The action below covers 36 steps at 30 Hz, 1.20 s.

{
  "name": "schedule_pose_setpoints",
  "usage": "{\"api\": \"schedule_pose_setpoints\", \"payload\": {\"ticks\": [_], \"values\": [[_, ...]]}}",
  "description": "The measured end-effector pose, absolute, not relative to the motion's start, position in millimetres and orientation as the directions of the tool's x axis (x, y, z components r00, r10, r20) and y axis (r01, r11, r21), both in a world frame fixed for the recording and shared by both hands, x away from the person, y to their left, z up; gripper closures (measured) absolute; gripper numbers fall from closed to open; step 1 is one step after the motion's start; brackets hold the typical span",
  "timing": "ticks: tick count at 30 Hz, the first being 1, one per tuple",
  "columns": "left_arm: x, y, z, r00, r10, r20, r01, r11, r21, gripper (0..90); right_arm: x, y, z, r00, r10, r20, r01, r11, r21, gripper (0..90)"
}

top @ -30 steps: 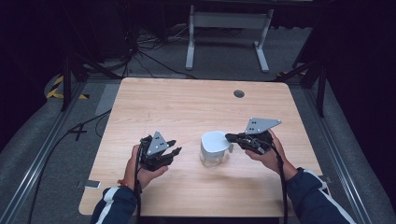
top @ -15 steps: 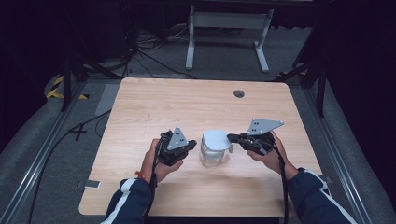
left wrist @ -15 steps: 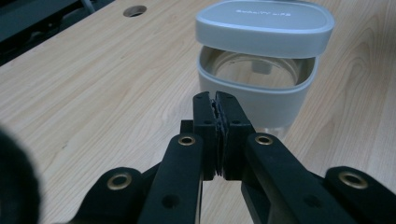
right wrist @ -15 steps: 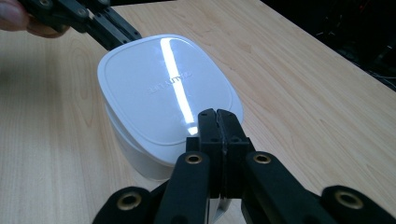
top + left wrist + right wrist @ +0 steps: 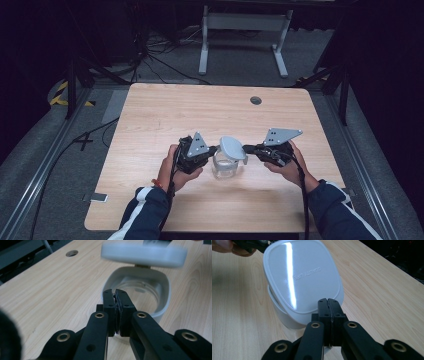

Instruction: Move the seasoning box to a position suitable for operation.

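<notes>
A clear tub (image 5: 224, 167) with a white rim stands on the wooden table (image 5: 200, 115), in the near middle. My left gripper (image 5: 214, 150) is shut on the tub's near wall (image 5: 162, 290), one jaw inside and one outside; the jaws (image 5: 116, 293) meet at the rim. My right gripper (image 5: 246, 148) is shut on the edge of the white lid (image 5: 232, 148). It holds the lid tilted just above the tub. In the right gripper view the lid (image 5: 302, 275) slopes over the tub (image 5: 284, 318), with the gripper (image 5: 329, 302) pinching its near edge. The lid (image 5: 143, 253) hovers over the open tub.
A round cable hole (image 5: 256, 100) sits near the table's far edge. A grey metal stand (image 5: 245, 30) and cables lie on the floor beyond it. A small flat object (image 5: 98, 197) lies by the table's left front corner. Wide bare wood surrounds the tub.
My left gripper moved right to the tub and shut on its rim. The right gripper raised and tilted the lid off the tub.
</notes>
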<state>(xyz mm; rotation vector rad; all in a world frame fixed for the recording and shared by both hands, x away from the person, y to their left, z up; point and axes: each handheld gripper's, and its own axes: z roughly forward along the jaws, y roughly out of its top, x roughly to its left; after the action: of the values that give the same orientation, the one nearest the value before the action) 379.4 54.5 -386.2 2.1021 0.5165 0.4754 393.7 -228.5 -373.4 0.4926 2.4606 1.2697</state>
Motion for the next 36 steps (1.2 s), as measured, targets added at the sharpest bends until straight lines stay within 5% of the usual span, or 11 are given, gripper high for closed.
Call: {"api": "schedule_pose_setpoints", "payload": {"ticks": [36], "values": [[410, -8, -338, 0.917, 0.354, 0.183, 0.045, -0.548, 0.835, 89.6, 362, -299, -388, -0.828, 0.556, -0.080, 0.289, 0.544, 0.788, 88.9]]}}
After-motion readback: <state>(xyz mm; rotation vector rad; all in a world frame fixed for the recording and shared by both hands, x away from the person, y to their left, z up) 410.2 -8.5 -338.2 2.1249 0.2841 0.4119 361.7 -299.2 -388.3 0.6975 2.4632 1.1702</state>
